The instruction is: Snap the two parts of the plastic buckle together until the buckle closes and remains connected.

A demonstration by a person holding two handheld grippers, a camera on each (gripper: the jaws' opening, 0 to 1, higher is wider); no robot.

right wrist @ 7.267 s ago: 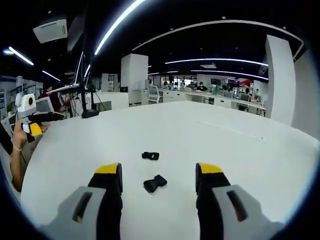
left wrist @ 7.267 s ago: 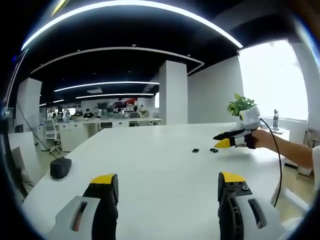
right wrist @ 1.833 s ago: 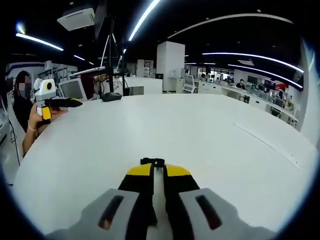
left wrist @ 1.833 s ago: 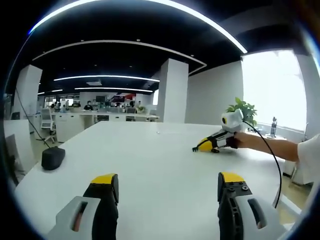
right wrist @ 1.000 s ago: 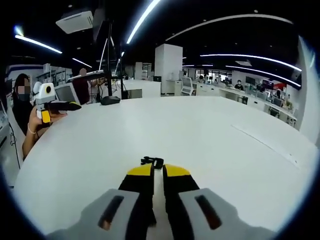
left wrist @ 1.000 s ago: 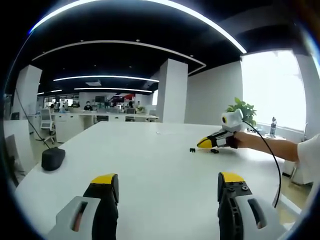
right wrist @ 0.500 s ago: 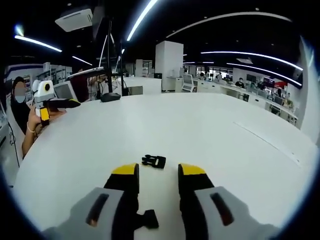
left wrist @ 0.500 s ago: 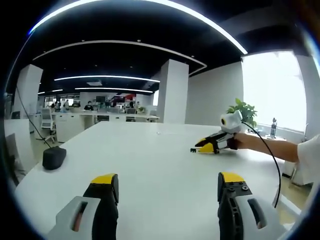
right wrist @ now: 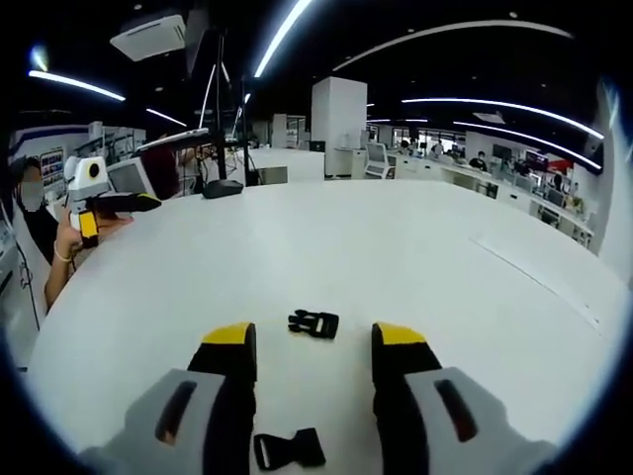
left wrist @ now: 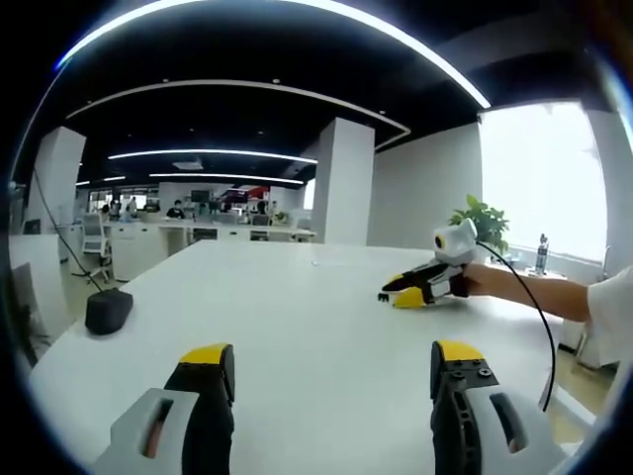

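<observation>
On the white table [right wrist: 415, 257] the buckle lies in two separate pieces, so none of the joining is done yet. Far to the left in the right gripper view, the left gripper [right wrist: 148, 204] is held up in a hand [right wrist: 69, 242] at the table's edge, well apart from both pieces; in its own view its jaws stand wide with nothing between them. Nearer the middle, the right gripper [right wrist: 312, 351] hangs low over the table, jaws wide and empty, with one buckle piece [right wrist: 314, 324] just beyond its tips and the other buckle piece [right wrist: 288, 449] lying between the jaws close to the camera. Picking up, aligning and snapping them together all remain.
</observation>
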